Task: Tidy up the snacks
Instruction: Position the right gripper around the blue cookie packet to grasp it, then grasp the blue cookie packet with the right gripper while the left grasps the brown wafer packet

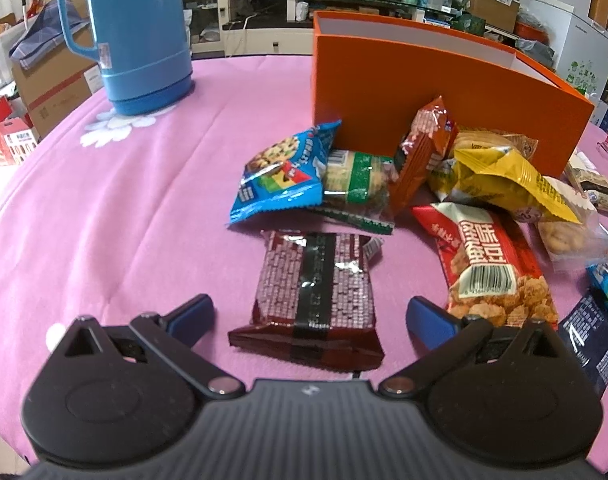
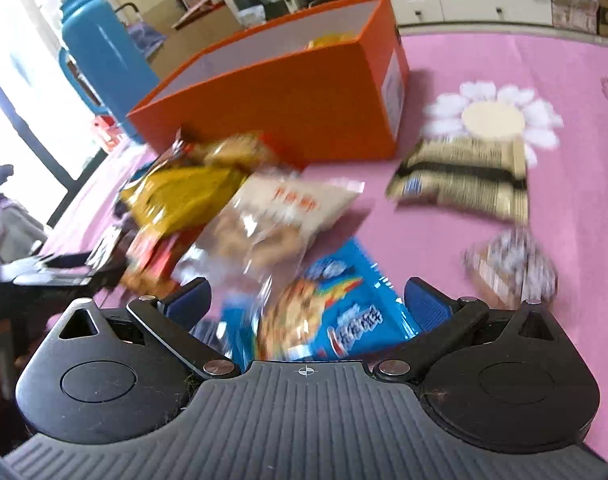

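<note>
An orange box (image 1: 443, 92) stands open at the back of the pink table; it also shows in the right wrist view (image 2: 288, 100) with something yellow inside. In front of it lies a heap of snack packets. My left gripper (image 1: 309, 316) is open, its jaws on either side of a dark red packet (image 1: 313, 300) lying flat. Behind it are a blue cookie packet (image 1: 282, 176), a green packet (image 1: 355, 184), a yellow packet (image 1: 503, 176) and a red packet (image 1: 487, 264). My right gripper (image 2: 307, 304) is open above a blue cookie packet (image 2: 343, 312); the view is blurred.
A tall blue thermos (image 1: 138, 32) stands at the back left of the table (image 1: 104, 200). In the right wrist view a beige striped packet (image 2: 463, 176) and a brown packet (image 2: 511, 272) lie to the right. Shelves and cardboard boxes fill the room behind.
</note>
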The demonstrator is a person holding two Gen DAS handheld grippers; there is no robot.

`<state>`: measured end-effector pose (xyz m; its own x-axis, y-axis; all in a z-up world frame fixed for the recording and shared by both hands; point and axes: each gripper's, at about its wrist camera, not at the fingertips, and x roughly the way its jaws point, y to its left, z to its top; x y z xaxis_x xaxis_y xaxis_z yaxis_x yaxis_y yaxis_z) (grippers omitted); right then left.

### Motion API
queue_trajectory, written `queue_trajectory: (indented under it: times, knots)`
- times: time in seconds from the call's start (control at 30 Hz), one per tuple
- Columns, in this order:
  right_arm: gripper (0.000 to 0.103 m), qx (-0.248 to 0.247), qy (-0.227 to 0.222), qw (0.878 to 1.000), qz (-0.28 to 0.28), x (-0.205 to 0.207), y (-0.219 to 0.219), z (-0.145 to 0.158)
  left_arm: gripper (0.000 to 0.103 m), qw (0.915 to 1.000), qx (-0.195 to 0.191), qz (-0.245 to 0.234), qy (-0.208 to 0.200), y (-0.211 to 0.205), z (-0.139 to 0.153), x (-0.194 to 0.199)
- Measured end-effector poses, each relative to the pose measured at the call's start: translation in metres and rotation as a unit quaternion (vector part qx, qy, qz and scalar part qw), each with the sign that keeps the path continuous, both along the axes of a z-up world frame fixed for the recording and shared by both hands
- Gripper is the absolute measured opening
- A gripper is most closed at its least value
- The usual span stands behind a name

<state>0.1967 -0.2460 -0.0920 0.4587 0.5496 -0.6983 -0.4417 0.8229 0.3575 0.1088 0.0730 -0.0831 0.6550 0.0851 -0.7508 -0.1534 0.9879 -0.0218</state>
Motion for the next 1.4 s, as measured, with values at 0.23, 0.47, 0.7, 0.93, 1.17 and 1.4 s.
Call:
queue_trajectory:
  times: [0.23, 0.47, 0.7, 0.93, 1.17, 1.4]
  knots:
    - [0.084, -0.054, -0.037, 0.997, -0.031, -0.041, 0.007, 0.006, 0.103, 1.0, -0.002, -0.005, -0.001, 0.0, 0.0, -0.003]
    - [0.083, -0.117, -0.056, 0.991, -0.021, -0.024, 0.035, -0.008, 0.103, 0.9999, 0.01, -0.01, 0.001, -0.003, -0.001, -0.003]
    - [0.084, -0.149, -0.071, 0.983, -0.08, -0.022, 0.023, -0.012, 0.103, 0.9998, 0.012, -0.017, -0.003, -0.003, -0.001, -0.004]
    - [0.084, -0.16, -0.081, 0.98, -0.083, -0.017, 0.023, -0.014, 0.102, 0.9999, 0.008, -0.009, -0.003, 0.0, -0.001, 0.008]
    - [0.068, -0.163, -0.088, 0.978, -0.094, -0.023, 0.02, -0.012, 0.048, 0.9993, 0.01, -0.029, -0.024, -0.004, 0.008, 0.005]
    - [0.031, -0.099, -0.076, 0.982, -0.142, -0.043, -0.01, 0.003, 0.047, 0.9984, -0.03, -0.029, -0.037, 0.011, 0.024, -0.021]
